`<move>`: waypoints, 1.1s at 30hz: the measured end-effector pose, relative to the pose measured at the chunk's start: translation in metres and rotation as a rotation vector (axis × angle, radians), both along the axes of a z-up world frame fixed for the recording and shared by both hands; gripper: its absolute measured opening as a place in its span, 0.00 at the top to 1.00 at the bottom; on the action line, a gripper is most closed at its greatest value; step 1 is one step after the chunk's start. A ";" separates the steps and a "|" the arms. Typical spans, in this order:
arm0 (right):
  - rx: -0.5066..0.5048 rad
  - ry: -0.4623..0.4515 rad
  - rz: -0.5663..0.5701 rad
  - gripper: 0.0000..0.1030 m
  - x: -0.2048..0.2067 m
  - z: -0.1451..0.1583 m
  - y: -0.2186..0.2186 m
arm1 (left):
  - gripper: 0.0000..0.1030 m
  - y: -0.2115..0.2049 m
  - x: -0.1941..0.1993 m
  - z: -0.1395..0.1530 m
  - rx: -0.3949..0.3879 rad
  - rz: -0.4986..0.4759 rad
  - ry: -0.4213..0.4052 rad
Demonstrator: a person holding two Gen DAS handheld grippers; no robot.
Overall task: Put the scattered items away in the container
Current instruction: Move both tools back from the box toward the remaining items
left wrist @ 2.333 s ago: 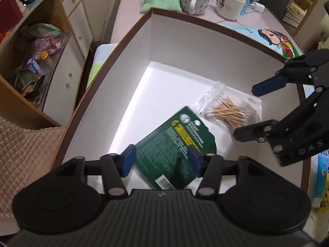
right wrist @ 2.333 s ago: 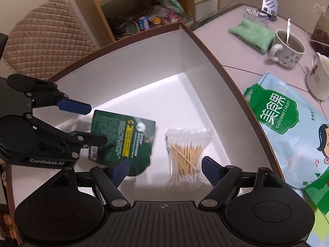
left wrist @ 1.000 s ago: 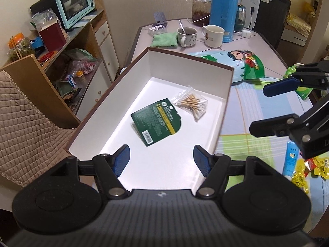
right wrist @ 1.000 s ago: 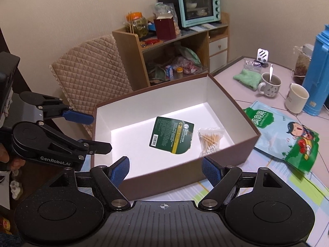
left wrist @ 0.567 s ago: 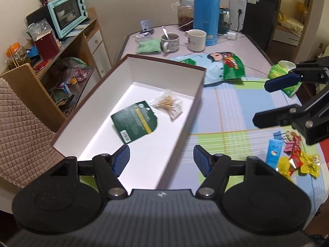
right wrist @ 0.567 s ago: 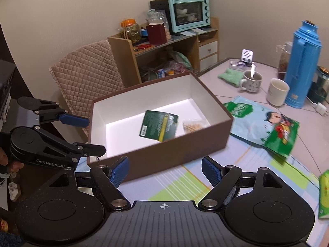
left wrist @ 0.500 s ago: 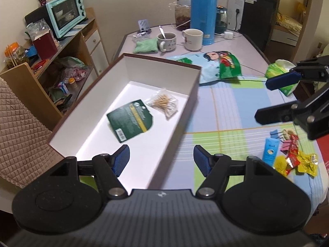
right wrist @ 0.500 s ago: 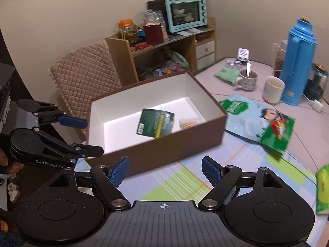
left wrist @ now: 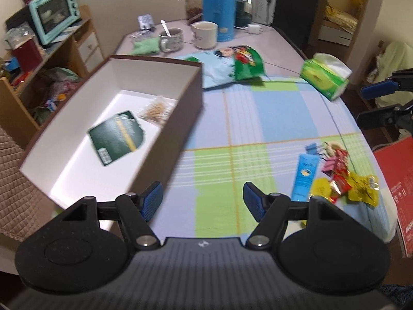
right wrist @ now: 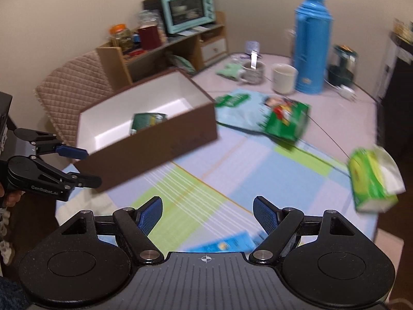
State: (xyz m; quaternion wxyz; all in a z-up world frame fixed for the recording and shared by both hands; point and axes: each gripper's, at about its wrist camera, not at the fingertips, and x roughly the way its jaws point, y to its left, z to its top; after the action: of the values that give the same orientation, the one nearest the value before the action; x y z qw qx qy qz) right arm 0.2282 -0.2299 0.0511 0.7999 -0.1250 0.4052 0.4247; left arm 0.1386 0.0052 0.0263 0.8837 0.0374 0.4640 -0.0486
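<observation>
A wide stretch of checked surface (left wrist: 271, 118) lies bare between the tall-walled brown box (left wrist: 180, 118) on the left and a heap of small packets (left wrist: 335, 175) on the right. A snack bag (left wrist: 232, 64) and tissue pack (left wrist: 325, 77) block the far end.

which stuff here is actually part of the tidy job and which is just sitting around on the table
Part of the job:
brown box, holding the green packet and cotton swabs
blue tube
binder clips
yellow and red sachets

Probably just lying about:
snack bag
tissue pack
two mugs
blue thermos
</observation>
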 end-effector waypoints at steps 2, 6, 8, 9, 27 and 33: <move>-0.009 0.010 -0.037 0.22 0.001 -0.003 -0.017 | 0.37 -0.009 0.001 -0.006 -0.012 -0.023 0.010; -0.023 0.040 -0.110 0.22 0.000 -0.010 -0.049 | 0.37 -0.025 0.005 -0.015 -0.037 -0.065 0.025; -0.028 0.058 -0.144 0.22 -0.002 -0.015 -0.064 | 0.37 -0.033 0.007 -0.020 -0.046 -0.085 0.034; -0.031 0.067 -0.159 0.22 -0.004 -0.017 -0.071 | 0.37 -0.036 0.008 -0.022 -0.050 -0.094 0.038; -0.139 0.148 -0.225 0.22 -0.035 -0.083 -0.139 | 0.17 -0.079 0.015 -0.047 -0.046 -0.218 0.065; -0.140 0.134 -0.204 0.22 -0.041 -0.094 -0.136 | 0.15 -0.094 0.015 -0.054 -0.047 -0.254 0.073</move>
State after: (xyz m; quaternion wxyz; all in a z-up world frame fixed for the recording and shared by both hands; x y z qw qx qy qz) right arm 0.1869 -0.3664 -0.0431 0.7994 -0.1101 0.4967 0.3194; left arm 0.1539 -0.0886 -0.0280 0.8535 0.0735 0.4862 -0.1725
